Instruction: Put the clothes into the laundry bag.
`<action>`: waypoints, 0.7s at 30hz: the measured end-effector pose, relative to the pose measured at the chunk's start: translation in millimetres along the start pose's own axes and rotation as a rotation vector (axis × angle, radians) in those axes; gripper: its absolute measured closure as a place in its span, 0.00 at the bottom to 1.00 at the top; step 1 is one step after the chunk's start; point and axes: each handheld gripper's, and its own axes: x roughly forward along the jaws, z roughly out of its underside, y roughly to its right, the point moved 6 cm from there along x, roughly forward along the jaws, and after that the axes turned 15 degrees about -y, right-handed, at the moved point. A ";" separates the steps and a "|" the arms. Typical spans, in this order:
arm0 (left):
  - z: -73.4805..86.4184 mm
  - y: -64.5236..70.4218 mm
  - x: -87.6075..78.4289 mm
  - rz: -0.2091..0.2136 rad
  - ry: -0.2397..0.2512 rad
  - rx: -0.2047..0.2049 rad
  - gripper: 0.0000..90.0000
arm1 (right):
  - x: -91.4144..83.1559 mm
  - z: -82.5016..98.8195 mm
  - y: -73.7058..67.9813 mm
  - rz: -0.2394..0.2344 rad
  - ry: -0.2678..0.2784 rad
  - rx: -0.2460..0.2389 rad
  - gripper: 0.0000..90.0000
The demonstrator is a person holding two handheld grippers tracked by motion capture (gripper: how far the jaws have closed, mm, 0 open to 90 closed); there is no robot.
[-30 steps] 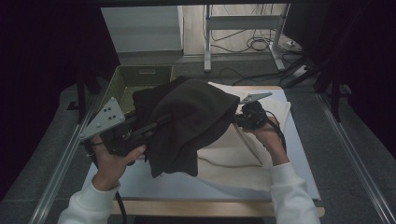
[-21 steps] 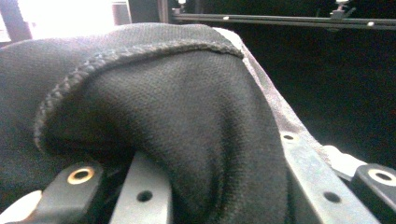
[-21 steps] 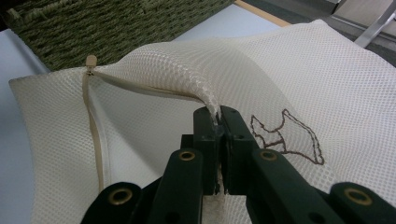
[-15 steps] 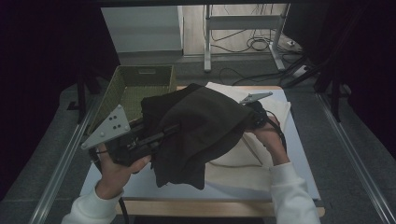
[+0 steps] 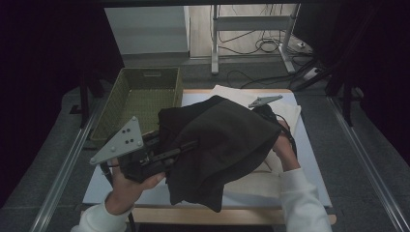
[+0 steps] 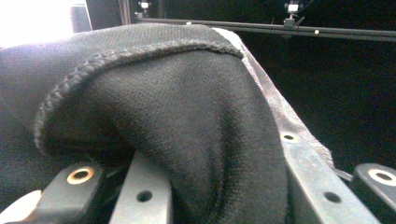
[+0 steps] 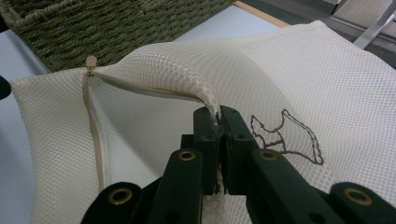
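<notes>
From the high view, the dark garment (image 5: 217,145) hangs draped over the left claw (image 5: 191,144) and sags toward the counter (image 5: 309,159). It looks soft, limp and light, so it should fold wherever it is gripped; a hem or seam probably gives the surest hold. Its long axis runs from the left claw up toward the right claw (image 5: 268,113), with the loose end drooping below the left claw. A woven basket (image 5: 145,96) sits beyond the left claw.

In the left gripper view, the garment (image 6: 187,116) bunches between the jaws, which pinch it; its stitched hem arcs just above them.

In the right gripper view, the right claw (image 7: 220,123) is pressed together on the lifted edge of a white mesh bag (image 7: 327,84), holding its zippered mouth up. The mesh looks thin, floppy and easily snagged.
</notes>
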 end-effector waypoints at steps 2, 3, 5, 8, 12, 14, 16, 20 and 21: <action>1.3 0.7 3.6 0.005 -0.007 -0.002 0.79 | -0.1 0.0 -0.1 0.000 0.000 -0.001 0.95; 2.1 0.7 5.9 0.008 -0.010 -0.004 0.79 | -0.2 0.1 -0.1 0.000 0.000 0.000 0.95; 3.5 0.5 9.6 0.017 -0.016 -0.013 0.79 | -0.5 0.2 0.2 -0.001 0.001 0.001 0.95; 6.3 0.1 14.8 0.026 -0.027 -0.016 0.79 | -1.1 0.3 0.9 -0.001 0.004 0.004 0.95; 14.2 -1.5 24.3 0.039 -0.050 -0.035 0.79 | -1.6 0.7 1.6 0.000 0.004 0.006 0.95; 18.5 -2.6 27.8 0.046 -0.061 -0.044 0.79 | -1.7 0.4 1.7 0.002 0.007 0.005 0.95; 24.6 -4.5 32.4 0.052 -0.076 -0.057 0.79 | -2.0 0.4 1.8 0.001 0.008 0.006 0.95; 35.3 -6.6 41.3 0.063 -0.096 -0.087 0.79 | -3.6 0.5 2.4 0.002 0.013 0.005 0.95; 37.6 -6.8 42.9 0.064 -0.101 -0.090 0.79 | -4.5 0.6 2.5 0.001 0.014 0.008 0.95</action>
